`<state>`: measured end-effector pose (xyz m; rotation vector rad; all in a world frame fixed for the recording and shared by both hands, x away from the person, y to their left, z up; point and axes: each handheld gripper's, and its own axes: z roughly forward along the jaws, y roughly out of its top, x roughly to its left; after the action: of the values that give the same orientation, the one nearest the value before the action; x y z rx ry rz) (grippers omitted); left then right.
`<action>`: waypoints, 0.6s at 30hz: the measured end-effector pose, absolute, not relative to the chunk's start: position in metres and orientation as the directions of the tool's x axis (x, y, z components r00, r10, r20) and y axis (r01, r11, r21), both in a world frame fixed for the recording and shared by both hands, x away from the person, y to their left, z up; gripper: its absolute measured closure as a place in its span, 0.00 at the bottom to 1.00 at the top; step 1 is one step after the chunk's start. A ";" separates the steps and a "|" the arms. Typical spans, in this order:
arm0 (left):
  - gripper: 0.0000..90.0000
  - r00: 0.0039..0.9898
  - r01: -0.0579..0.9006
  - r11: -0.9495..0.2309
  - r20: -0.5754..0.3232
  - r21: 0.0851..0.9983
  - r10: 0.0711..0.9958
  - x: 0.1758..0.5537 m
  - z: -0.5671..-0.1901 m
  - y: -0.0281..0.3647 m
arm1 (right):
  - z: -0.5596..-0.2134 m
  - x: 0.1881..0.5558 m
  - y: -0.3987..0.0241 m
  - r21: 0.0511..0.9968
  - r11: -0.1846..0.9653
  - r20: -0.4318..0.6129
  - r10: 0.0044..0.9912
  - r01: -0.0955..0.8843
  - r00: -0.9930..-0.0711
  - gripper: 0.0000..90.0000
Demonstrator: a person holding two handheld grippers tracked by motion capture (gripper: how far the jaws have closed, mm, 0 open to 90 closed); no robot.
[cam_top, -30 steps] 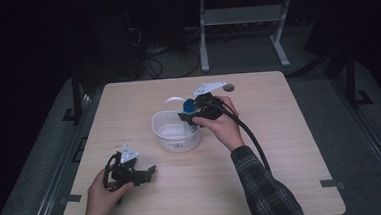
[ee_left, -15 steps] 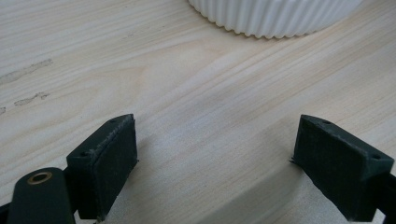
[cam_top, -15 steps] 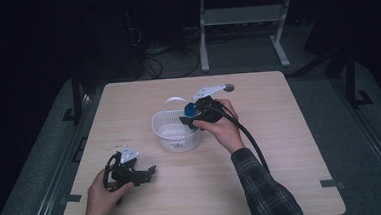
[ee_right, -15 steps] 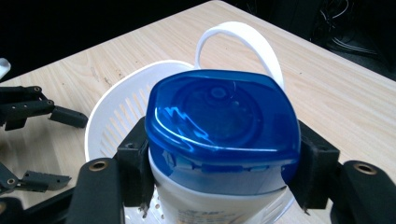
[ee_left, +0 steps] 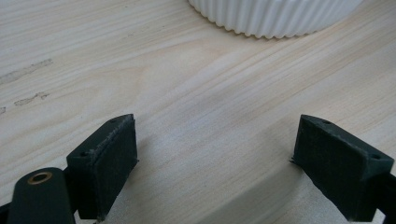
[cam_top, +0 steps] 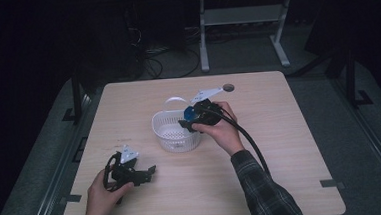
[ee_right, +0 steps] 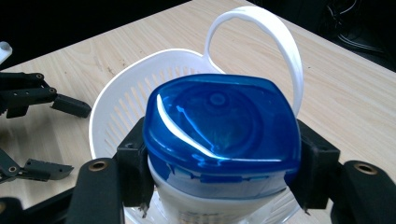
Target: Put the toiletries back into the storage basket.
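Blue-capped, the white bottle (ee_right: 219, 140) sits clamped between the jaws of our right gripper (cam_top: 195, 118), held over the white slotted basket (cam_top: 167, 131) with the arched handle. Our left gripper (cam_top: 132, 173) rests on the wooden table (cam_top: 280, 132), jaws spread apart, holding nothing.

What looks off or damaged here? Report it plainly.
Nothing stands out. The white basket sits upright on the table with its handle raised. The right gripper holds a blue-capped bottle squarely over the basket. The left gripper rests open on the tabletop. The wood shows only faint scuff marks.
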<state>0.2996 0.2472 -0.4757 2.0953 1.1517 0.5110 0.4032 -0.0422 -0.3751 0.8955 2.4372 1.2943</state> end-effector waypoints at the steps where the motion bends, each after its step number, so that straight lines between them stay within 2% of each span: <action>1: 0.14 0.531 0.579 -0.375 0.014 0.724 0.847 0.300 -0.476 0.247 | -0.375 0.403 -0.042 0.813 0.418 0.073 0.617 0.405 -0.783 0.39; 13: 0.14 0.530 0.579 -0.375 0.014 0.724 0.848 0.300 -0.476 0.247 | -0.380 0.405 -0.038 0.808 0.407 0.132 0.580 0.426 -0.804 0.34; 18: 0.14 0.530 0.579 -0.375 0.014 0.724 0.848 0.299 -0.476 0.247 | -0.379 0.403 -0.034 0.809 0.424 0.101 0.581 0.407 -0.808 0.31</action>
<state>0.2995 0.2472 -0.4756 2.0950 1.1524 0.5113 0.4030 -0.0342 -0.3790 0.8717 2.4825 1.3281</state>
